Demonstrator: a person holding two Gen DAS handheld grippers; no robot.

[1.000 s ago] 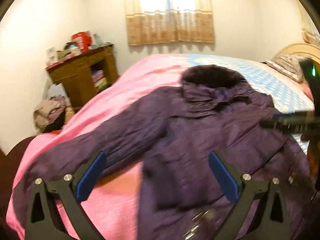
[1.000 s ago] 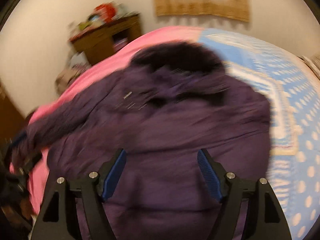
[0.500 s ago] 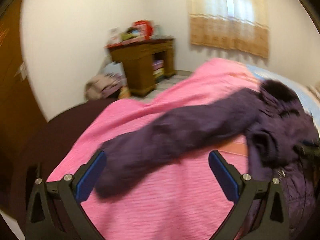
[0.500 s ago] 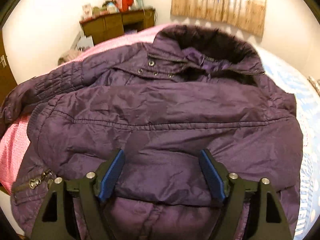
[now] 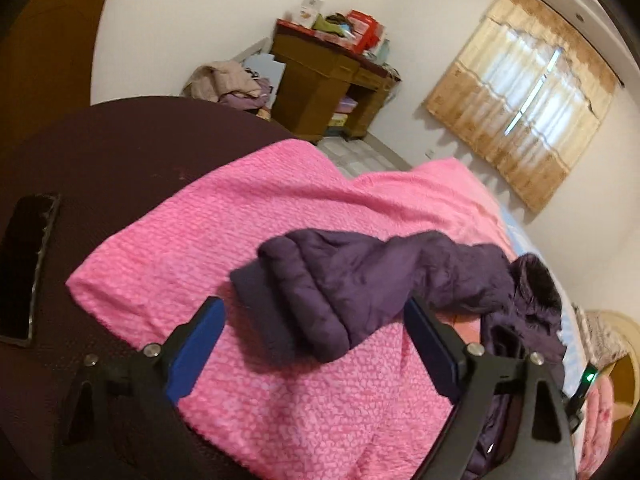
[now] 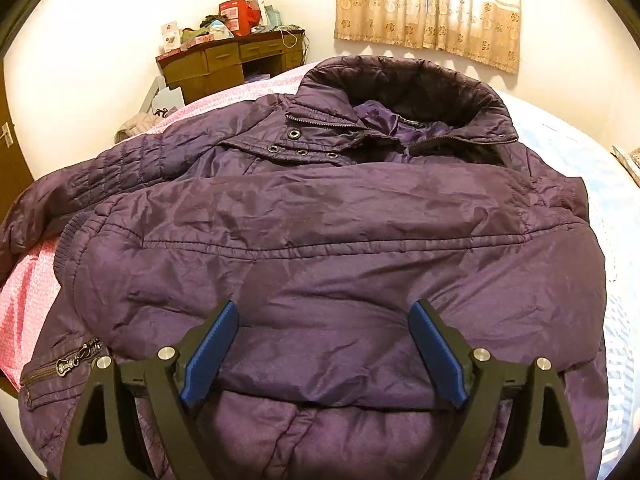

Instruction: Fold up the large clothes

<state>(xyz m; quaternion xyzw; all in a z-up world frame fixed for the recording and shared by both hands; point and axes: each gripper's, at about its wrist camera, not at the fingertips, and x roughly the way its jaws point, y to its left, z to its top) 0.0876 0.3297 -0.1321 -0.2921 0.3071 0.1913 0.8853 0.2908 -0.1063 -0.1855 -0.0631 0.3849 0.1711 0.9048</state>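
A dark purple puffer jacket (image 6: 340, 232) lies front up on the bed, its collar toward the window. One sleeve is folded across the chest. The other sleeve (image 5: 352, 288) stretches out over the pink blanket (image 5: 256, 232), its cuff nearest me. My left gripper (image 5: 314, 350) is open, its blue pads on either side of that cuff, just above it. My right gripper (image 6: 324, 350) is open over the jacket's lower front, holding nothing.
A wooden desk (image 5: 328, 80) with clutter stands by the far wall, a pile of clothes (image 5: 228, 84) beside it. A dark footboard (image 5: 100, 168) with a black phone (image 5: 28, 272) on it borders the bed. A blue dotted sheet (image 6: 600, 184) covers the bed's right side.
My left gripper has swung left from the jacket's body to the outstretched sleeve and closed in on its cuff. My right gripper has come nearer the jacket's front. Both stay open.
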